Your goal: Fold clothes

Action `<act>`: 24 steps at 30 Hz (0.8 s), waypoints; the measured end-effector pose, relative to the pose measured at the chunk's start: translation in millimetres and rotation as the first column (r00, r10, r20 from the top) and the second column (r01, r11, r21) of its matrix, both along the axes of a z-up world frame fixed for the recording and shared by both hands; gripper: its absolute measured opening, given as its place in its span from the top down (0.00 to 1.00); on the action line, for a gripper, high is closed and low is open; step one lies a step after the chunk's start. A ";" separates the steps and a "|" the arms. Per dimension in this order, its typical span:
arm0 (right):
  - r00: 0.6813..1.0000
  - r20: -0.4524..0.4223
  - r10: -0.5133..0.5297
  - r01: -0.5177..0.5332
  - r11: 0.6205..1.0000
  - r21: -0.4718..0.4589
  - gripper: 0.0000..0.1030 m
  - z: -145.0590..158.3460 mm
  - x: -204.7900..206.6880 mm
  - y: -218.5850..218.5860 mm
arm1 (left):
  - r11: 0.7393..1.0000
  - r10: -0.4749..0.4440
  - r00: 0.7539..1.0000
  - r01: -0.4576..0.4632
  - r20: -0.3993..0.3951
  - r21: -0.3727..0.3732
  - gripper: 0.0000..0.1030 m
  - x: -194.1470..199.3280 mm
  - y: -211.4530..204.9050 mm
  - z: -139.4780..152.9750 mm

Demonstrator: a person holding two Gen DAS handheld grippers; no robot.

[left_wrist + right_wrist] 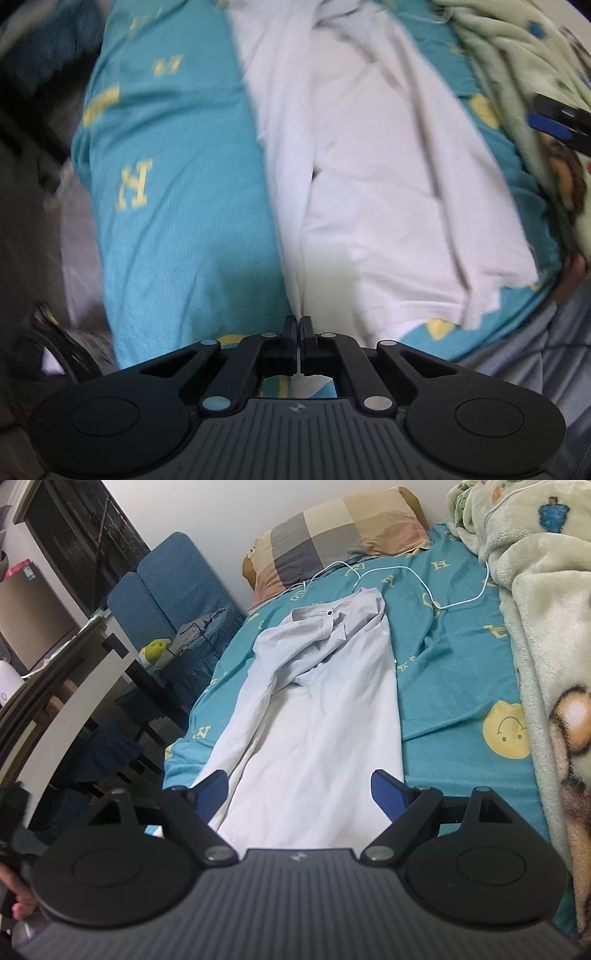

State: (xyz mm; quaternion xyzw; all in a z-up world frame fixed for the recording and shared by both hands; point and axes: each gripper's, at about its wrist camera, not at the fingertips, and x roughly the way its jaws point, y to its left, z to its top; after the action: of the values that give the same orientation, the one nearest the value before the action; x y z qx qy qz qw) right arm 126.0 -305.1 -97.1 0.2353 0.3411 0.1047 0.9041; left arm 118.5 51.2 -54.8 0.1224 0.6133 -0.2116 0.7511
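A white collared shirt (388,184) lies lengthwise on a teal bed sheet (177,221), collar at the far end in the right wrist view. My left gripper (298,325) points steeply down with its jaws together, pinching a long fold at the shirt's left edge that runs up to the fingertips. The picture there is motion-blurred. My right gripper (299,794) hovers open over the near end of the shirt (314,720), its blue pads (388,794) wide apart with nothing between them. It also shows at the right edge as the right gripper (557,122).
A fluffy pale green blanket (546,627) is heaped along the bed's right side. A checked pillow (332,531) and a white cable (417,576) lie beyond the collar. Left of the bed stand a blue chair (166,583) and a desk (74,709).
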 end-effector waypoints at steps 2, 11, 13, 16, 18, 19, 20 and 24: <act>1.000 -0.007 -0.011 0.011 1.000 0.006 0.17 1.0 -2.7 -2.4 | 0.998 -0.060 0.996 0.059 0.059 0.022 0.99 -14.8 -19.1 25.2; 0.995 -0.049 -0.087 0.090 0.994 0.067 0.17 -3.3 -11.1 -30.7 | 0.962 -0.266 0.953 0.273 0.146 -0.029 0.99 -63.7 -150.7 57.0; 0.993 -0.063 -0.104 0.109 0.990 0.092 0.17 -5.5 -13.3 -39.4 | 0.961 -0.265 0.957 0.273 0.118 -0.053 0.99 -60.7 -165.6 31.1; 0.991 -0.076 -0.113 0.119 0.990 0.081 0.17 -8.0 -15.1 -47.3 | 0.965 -0.242 0.968 0.247 0.073 -0.084 0.99 -52.4 -178.0 -11.0; 0.990 -0.103 -0.097 0.103 0.993 0.058 0.17 -13.0 -14.5 -47.9 | 0.973 -0.201 0.978 0.205 0.046 -0.107 0.98 -45.4 -175.7 -33.3; 0.989 -0.122 -0.080 0.088 0.994 0.067 0.17 -17.2 -13.6 -48.2 | 0.976 -0.173 0.984 0.176 0.035 -0.127 0.98 -41.5 -169.7 -40.6; 0.988 -0.145 -0.059 0.073 0.993 0.089 0.17 -22.3 -12.1 -48.3 | 0.978 -0.143 0.989 0.146 0.026 -0.151 0.96 -38.1 -162.5 -44.9; 0.979 -0.202 0.005 0.027 0.988 0.154 0.17 -36.9 -7.1 -44.3 | 0.968 -0.027 1.000 0.027 0.005 -0.250 0.77 -30.4 -129.1 -53.9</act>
State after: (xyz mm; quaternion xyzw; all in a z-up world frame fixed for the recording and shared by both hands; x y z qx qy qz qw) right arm 118.9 -349.4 -134.0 0.3167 0.4205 0.1015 0.8442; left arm 88.0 -77.9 -108.7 0.0353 0.5793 -0.2973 0.7581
